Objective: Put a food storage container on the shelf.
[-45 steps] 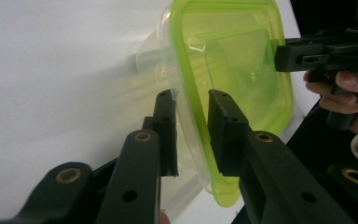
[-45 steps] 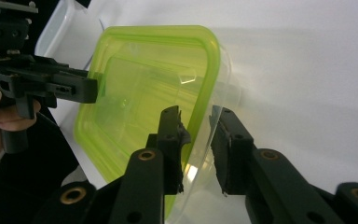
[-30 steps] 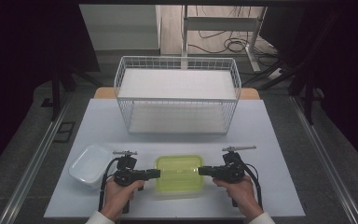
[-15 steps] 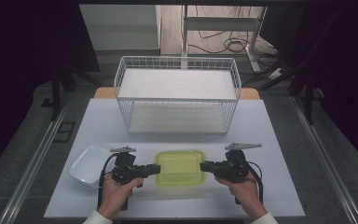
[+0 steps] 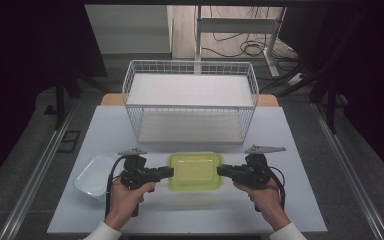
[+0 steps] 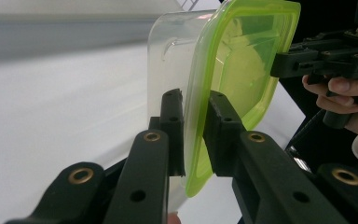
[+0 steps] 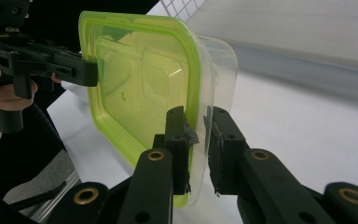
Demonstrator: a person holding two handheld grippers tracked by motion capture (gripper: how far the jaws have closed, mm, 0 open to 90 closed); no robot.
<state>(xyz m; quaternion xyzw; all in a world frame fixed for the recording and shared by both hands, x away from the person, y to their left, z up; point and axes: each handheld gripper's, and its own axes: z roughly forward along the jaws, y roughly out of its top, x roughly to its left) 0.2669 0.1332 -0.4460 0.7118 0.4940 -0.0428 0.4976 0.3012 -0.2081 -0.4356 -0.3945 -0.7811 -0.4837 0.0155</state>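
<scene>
One green-lidded container (image 5: 195, 171) is held above the bench (image 5: 300, 210), in front of one wire basket (image 5: 190, 100); one white dish (image 5: 94, 175) lies to its left. Its lid faces up and its long axis runs left to right. Each short end is pinched by a hand-held gripper: left (image 5: 167, 173), right (image 5: 222, 171).

The lid (image 5: 195, 170) is a bright see-through lime green on a clear box (image 6: 168, 60). Both grippers (image 5: 166, 172) (image 5: 223, 171) are plain matte black with brassy rivets. White wire basket (image 5: 190, 102), pale bluish-white table (image 5: 300, 200), and a whitish tub (image 5: 94, 175) off to the side.
</scene>
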